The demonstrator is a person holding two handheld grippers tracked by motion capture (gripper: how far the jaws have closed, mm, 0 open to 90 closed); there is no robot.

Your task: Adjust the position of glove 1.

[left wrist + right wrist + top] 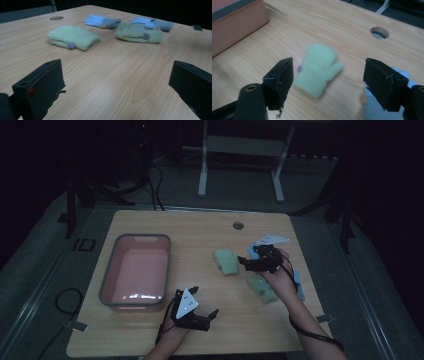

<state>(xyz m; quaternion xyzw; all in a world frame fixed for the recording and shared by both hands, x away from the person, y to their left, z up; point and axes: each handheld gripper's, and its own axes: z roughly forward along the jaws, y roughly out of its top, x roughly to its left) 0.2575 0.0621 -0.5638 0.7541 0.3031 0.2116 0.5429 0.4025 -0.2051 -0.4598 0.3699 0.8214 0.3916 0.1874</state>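
Observation:
A pale green mitten (227, 261) lies flat right of the table's middle, thumb out, and it appears between and beyond my right gripper's (328, 77) jaws as mitten (318, 68). Those jaws stand open and touch nothing. The right gripper (246, 257) hovers just right of that mitten. A second green mitten (262, 287) lies nearer the person, under the right wrist. Two blue gloves (101, 21) (152, 23) lie behind the green mittens (72, 37) (137, 32). My left gripper (206, 301) rests near the front edge, open and empty, its jaws (117, 85) wide over bare wood.
A pink bin with a grey rim (107, 275) stands at the table's left, seen also as bin (237, 22). A round cable hole (238, 225) sits near the far edge. One blue glove (374, 105) lies by the right jaw. A metal frame (202, 175) stands beyond the table.

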